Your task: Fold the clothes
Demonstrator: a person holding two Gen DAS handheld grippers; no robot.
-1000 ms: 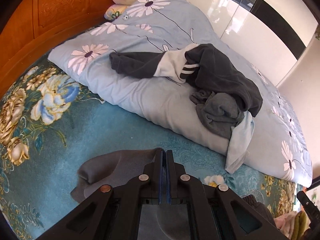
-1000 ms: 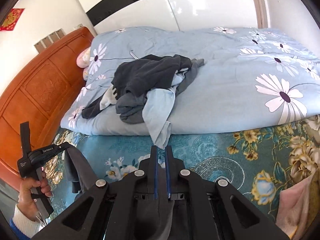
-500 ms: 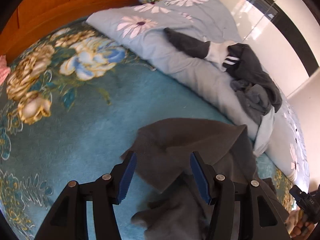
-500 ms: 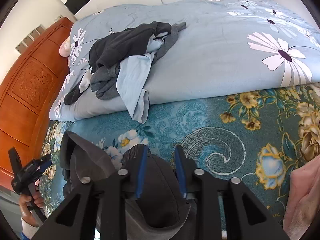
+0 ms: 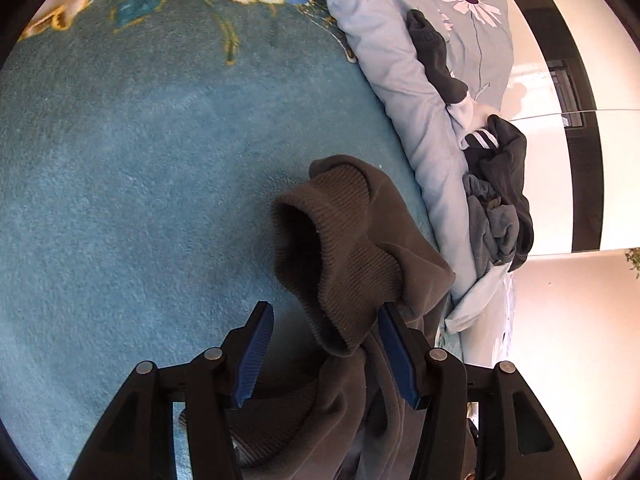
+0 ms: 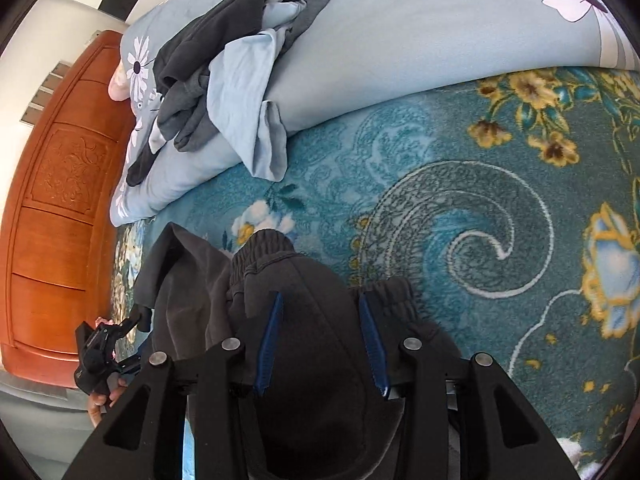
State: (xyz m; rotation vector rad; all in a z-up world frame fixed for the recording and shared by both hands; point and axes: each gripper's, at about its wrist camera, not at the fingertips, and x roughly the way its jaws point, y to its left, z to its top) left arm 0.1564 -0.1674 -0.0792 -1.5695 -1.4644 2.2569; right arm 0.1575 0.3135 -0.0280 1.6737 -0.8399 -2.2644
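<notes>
One brown-grey garment (image 5: 360, 240) lies on the teal blanket (image 5: 120, 160); one heap of dark clothes (image 6: 208, 60) sits on the pale quilt (image 6: 400, 40). Both grippers stand wide apart, gripping nothing: the left gripper (image 5: 326, 354) straddles a ribbed cuff, the right gripper (image 6: 320, 340) the waistband. Only the right view shows the headboard (image 6: 60, 200).

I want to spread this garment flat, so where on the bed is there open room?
The teal blanket lies bare left of the brown garment, up to its flower border. It is also open right of the garment, around the white swirl. The folded light blue duvet carries a clothes pile.
</notes>
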